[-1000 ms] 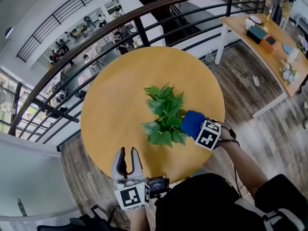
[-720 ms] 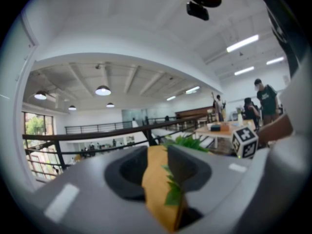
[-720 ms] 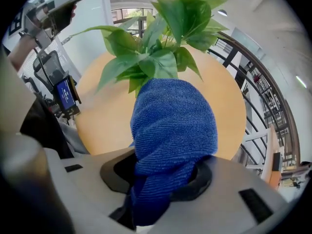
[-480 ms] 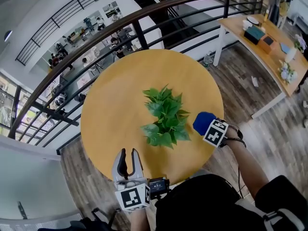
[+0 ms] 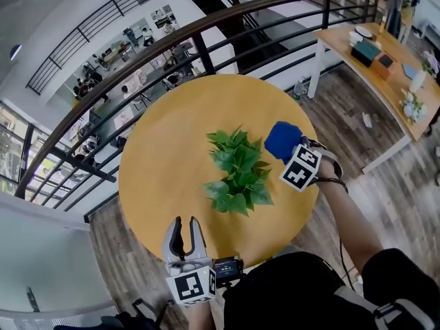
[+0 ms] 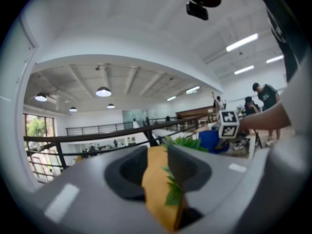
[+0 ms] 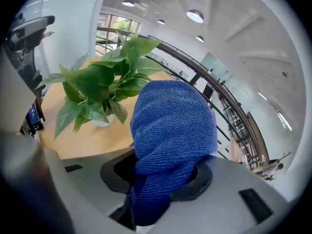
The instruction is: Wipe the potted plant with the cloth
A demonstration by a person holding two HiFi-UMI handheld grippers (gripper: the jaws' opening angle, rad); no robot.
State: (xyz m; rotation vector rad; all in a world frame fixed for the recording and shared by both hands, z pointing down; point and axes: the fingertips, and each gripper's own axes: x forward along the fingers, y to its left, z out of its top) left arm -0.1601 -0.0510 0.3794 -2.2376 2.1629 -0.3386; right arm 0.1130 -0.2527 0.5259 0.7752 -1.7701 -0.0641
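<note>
Leafy green potted plant (image 5: 237,172) sits mid-frame on round wooden table (image 5: 172,143) beside mezzanine railing (image 5: 137,53); right gripper (image 7: 165,179) jaws clamp bunched blue cloth (image 5: 283,140) at its right, left gripper (image 5: 184,227) jaws apart, empty.

The right gripper (image 5: 289,150), with the blue cloth (image 5: 282,139) bunched in its jaws, has moved round the right side of the potted plant (image 5: 237,172). A second ago the cloth lay against the lower right leaves, on the side nearest the person, and half a second ago it had drawn off to the right, clear of the foliage. Now it is farther out over the round table (image 5: 172,150), just beside the upper right leaves, and the person's right forearm (image 5: 344,212) reaches farther forward with it.
</note>
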